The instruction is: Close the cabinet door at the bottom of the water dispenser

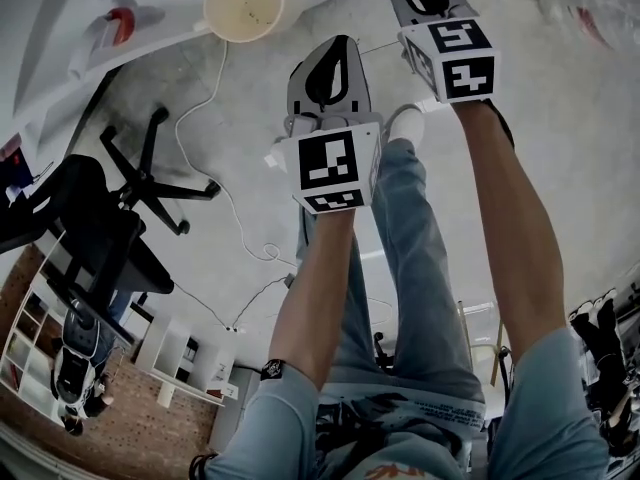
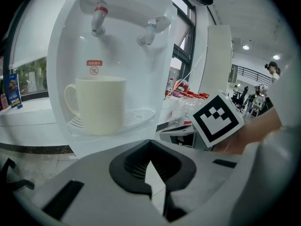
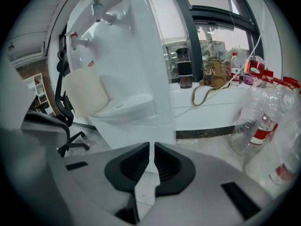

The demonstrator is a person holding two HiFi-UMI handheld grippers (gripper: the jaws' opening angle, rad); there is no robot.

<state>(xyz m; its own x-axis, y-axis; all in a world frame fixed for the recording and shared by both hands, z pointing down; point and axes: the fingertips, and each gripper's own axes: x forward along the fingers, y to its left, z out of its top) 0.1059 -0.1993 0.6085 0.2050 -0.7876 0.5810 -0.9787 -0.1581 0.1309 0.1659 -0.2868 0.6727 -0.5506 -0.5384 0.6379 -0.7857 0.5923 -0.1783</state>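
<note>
I had the water dispenser (image 2: pixel 117 41) right in front. My left hand-held gripper (image 2: pixel 150 147) was shut and empty. My right hand-held gripper (image 3: pixel 151 147) showed a thin gap and held nothing. The cabinet door was lower, hidden. Next I likely had to dip and push it.

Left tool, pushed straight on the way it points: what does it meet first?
Probably the dispenser, on its white front just below the drip tray with the cup. Nothing shows between it and the left tool, though depth is unclear.
</note>
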